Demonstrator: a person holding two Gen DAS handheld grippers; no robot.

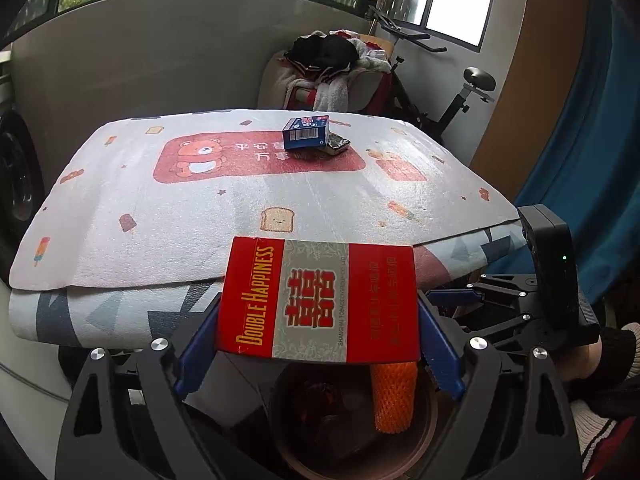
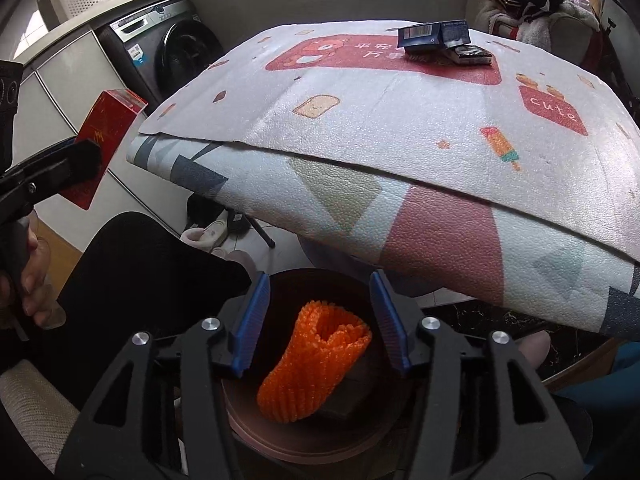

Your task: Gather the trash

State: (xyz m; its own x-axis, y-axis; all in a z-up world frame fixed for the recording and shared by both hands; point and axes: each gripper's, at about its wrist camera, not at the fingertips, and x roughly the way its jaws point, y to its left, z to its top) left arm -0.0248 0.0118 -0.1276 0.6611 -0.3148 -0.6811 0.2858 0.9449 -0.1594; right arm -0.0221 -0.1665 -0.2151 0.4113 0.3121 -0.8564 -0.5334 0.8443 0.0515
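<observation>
My left gripper (image 1: 318,320) is shut on a red Double Happiness cigarette box (image 1: 316,300), its blue pads pressing both sides; the right wrist view shows this red box (image 2: 108,120) at far left. It hangs over a round brown bin (image 1: 424,440). An orange foam net (image 2: 316,364) lies inside the bin (image 2: 248,432). My right gripper (image 2: 319,282) stands open just above the bin, pads apart from the net. On the table's far side sit a blue box (image 1: 306,132) and a small dark foil pack (image 1: 338,146).
The table wears a white bear-print mat (image 1: 200,220) that overhangs its front edge. A washing machine (image 2: 168,52) stands to the left, a chair piled with clothes (image 1: 332,68) and an exercise bike (image 1: 460,92) behind. A person's black-clad leg (image 2: 140,280) is beside the bin.
</observation>
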